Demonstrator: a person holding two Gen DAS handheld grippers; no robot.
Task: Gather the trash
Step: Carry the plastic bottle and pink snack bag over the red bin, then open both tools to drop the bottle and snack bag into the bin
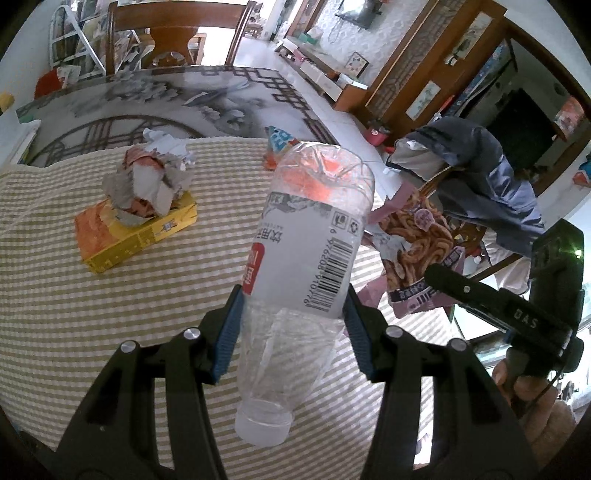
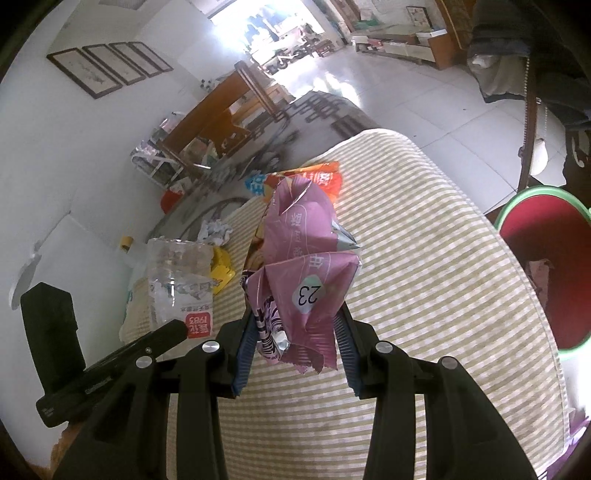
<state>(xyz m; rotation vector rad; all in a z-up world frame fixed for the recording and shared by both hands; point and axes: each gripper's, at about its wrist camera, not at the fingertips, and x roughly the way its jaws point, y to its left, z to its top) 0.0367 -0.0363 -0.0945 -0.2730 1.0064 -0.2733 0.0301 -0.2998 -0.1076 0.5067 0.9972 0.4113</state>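
Note:
My left gripper (image 1: 293, 317) is shut on a clear plastic bottle (image 1: 306, 251), held above the striped tablecloth (image 1: 110, 332) with its cap toward the camera. My right gripper (image 2: 295, 332) is shut on a crumpled pink snack bag (image 2: 306, 266), also lifted above the cloth. The bag shows in the left wrist view (image 1: 417, 236), the bottle in the right wrist view (image 2: 177, 280). A crumpled paper ball (image 1: 151, 181) sits on a yellow box (image 1: 136, 232) on the cloth. An orange and blue wrapper (image 2: 317, 177) lies at the cloth's far edge.
A red bin with a green rim (image 2: 546, 266) stands on the floor to the right of the table, a pink wrapper inside it. A chair draped with a grey jacket (image 1: 480, 177) stands by the table's right side. A wooden chair (image 1: 177, 33) is at the far end.

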